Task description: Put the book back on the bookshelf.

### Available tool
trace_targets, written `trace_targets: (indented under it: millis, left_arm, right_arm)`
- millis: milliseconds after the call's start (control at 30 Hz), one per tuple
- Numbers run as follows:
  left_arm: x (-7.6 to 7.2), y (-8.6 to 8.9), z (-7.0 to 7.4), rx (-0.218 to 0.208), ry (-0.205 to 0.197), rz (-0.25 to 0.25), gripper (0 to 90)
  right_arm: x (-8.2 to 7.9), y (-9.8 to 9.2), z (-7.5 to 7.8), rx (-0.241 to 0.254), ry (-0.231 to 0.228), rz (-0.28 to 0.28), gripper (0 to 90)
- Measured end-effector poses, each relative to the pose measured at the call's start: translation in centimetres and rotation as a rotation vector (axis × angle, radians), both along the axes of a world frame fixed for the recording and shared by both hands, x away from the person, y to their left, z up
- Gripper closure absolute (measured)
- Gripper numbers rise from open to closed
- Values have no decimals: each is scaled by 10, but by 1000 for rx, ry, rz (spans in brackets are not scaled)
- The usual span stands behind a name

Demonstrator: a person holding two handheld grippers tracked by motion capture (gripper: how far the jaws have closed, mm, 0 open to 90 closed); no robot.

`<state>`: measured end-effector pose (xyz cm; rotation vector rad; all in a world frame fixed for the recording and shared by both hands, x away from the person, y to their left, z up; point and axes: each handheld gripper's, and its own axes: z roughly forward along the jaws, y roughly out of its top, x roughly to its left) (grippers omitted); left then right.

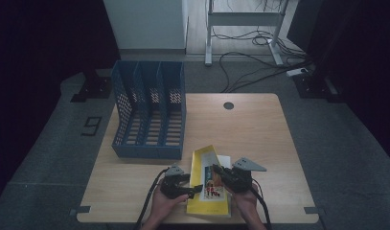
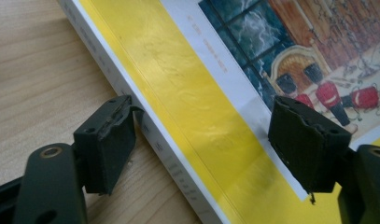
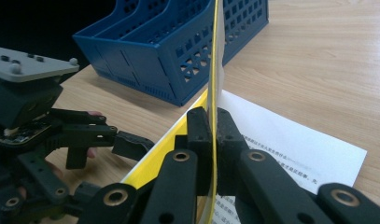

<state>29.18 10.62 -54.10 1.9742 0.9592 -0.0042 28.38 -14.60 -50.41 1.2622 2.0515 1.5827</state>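
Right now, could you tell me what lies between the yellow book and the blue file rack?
Only bare wooden table separates the book from the rack, seen in the high view.

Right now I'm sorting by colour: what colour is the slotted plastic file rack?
Blue file rack, clearest in the high view.

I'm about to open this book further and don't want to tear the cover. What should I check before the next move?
1. Right gripper pinches the yellow cover: ok, jaws shut on it.
2. Cover lifted off the pages: ok, it stands on edge above the printed page.
3. Left gripper steadies the book: not ok, jaws open, straddling the spine edge.
4. Cover unbent at the pinch: cannot tell.
5. File rack clear of the book: ok, it stands apart behind it.
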Motion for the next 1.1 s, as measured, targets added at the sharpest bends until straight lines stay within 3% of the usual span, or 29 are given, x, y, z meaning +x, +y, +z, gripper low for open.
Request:
trace_targets:
  millis: [200, 367, 467, 633, 800, 833, 1000, 1100]
  left_arm:
    - [4, 5, 2, -61, 41, -2, 241]
    - [8, 4, 1, -73, 61, 4, 241]
    - [14, 4, 3, -119, 101, 5, 252]
    - [19, -1, 6, -121, 108, 12, 248]
    - [24, -2, -3, -125, 139, 21, 240]
    - [24, -1, -6, -159, 160, 7, 246]
    - [24, -1, -6, -180, 153, 12, 244]
    - [23, 0, -6, -194, 159, 33, 301]
  right_arm:
    - [-3, 2, 5, -5, -17, 16, 871]
    - [-4, 3, 7, -14, -23, 17, 872]
    - [-5, 1, 12, -20, -29, 22, 872]
    - [-8, 0, 16, -32, -47, 22, 873]
    - [-9, -1, 18, -29, -52, 20, 873]
    - [-10, -1, 19, -36, -63, 27, 873]
    - [-12, 1, 21, -41, -82, 40, 872]
    - [-11, -1, 20, -26, -79, 38, 872]
